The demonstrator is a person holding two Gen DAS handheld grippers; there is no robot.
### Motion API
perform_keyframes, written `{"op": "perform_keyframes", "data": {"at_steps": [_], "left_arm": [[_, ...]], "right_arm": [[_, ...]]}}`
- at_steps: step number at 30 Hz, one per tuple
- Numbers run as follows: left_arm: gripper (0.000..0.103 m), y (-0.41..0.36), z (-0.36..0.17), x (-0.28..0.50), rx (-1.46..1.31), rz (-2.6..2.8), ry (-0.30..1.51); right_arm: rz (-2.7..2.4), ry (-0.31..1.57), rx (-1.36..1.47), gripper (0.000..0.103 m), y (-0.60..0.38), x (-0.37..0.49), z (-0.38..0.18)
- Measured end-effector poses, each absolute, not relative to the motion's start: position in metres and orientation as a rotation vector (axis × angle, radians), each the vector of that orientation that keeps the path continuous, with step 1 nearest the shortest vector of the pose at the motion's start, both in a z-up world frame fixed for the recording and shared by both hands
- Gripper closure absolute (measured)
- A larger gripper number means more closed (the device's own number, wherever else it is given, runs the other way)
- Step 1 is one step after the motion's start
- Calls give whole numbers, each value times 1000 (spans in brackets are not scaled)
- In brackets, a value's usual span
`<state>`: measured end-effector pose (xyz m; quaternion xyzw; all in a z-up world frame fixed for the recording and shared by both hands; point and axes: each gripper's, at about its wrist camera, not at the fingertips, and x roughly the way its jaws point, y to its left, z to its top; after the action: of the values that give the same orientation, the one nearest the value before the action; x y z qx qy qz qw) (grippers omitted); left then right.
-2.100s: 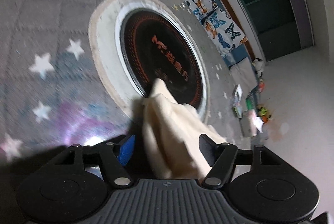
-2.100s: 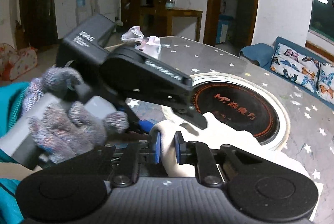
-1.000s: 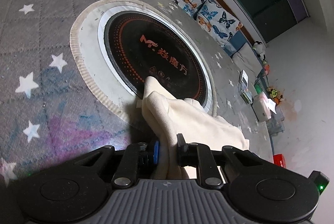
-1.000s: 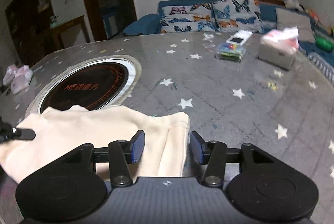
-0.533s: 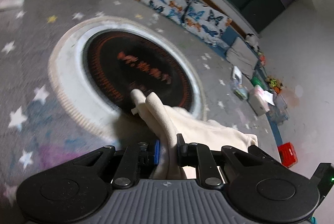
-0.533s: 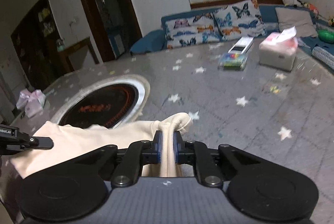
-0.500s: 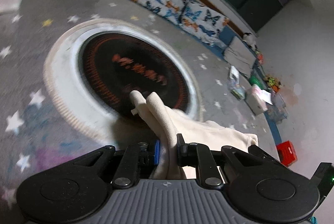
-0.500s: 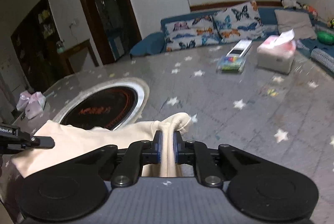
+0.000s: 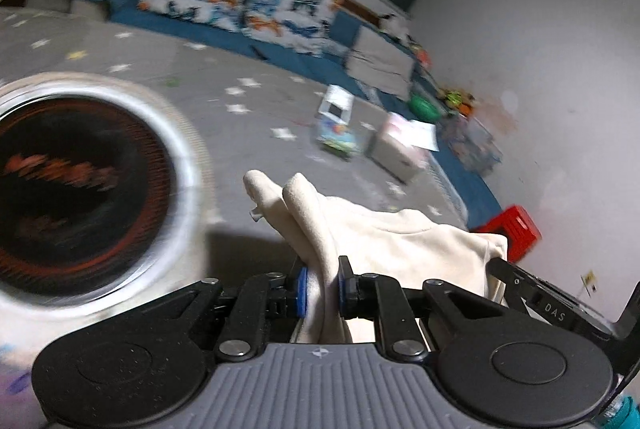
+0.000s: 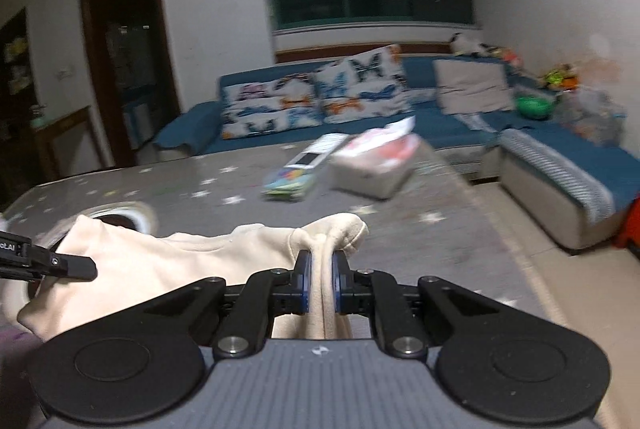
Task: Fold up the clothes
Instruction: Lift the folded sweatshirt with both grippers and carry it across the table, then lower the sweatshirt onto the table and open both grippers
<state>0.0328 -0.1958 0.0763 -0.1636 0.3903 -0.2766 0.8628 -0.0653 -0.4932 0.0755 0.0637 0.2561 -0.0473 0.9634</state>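
A cream garment [image 9: 400, 249] hangs stretched between my two grippers above the grey star-patterned table [image 9: 248, 133]. My left gripper [image 9: 320, 289] is shut on one bunched edge of it. My right gripper [image 10: 320, 285] is shut on the other bunched edge [image 10: 332, 233]. In the right wrist view the cloth [image 10: 160, 265] spreads to the left, where the left gripper's tip [image 10: 60, 265] shows. In the left wrist view the right gripper's body [image 9: 560, 313] shows at the right edge.
A round black induction hob [image 9: 72, 185] with a white rim is set into the table on the left. A tissue box [image 10: 376, 165] and a colourful flat pack [image 10: 296, 177] lie at the far side. A blue sofa [image 10: 440, 121] stands behind, a red crate [image 9: 516, 233] on the floor.
Both grippers have lifted and swung toward the table's far right side with the garment. The right gripper, open one second ago, has shut on the cloth; the left stays shut.
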Motion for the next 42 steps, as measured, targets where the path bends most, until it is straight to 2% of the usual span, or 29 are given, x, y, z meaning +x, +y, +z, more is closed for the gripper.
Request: {"op": "perform_keyframes", "data": {"at_steps": [11,14,15,17,24,30,32,39,42], "left_arm": [[87,-285,51,52,-234,-657,872],[83,-290,41,54,-180,-628,893],[75,-288,39,54,-164,-620,892],[66,-281,39,57,-142,-593,878],[68,-274,55,71,-133,-578,814],[72,-305,57,69,-79,-670,799],[72,-316,53,71,-53,-686,798],[72,-337,34,80,8,-674,833],[70,-337,32,79,14,-671,830]], "right_arm": [[-283,569,92,93,-552,-60,62],[-325,630,112,92,-567,-54,41],[-334,651,118,91,-570,-52,35],[-359,669,120,91,-573,-52,27],[-321,632,161,86,-570,-52,35],[-261,656,190,72,-558,-32,27],[-255,667,189,70,-556,-27,22],[-232,684,169,46,-551,-23,16],[-221,683,144,40,-546,-26,20]]}}
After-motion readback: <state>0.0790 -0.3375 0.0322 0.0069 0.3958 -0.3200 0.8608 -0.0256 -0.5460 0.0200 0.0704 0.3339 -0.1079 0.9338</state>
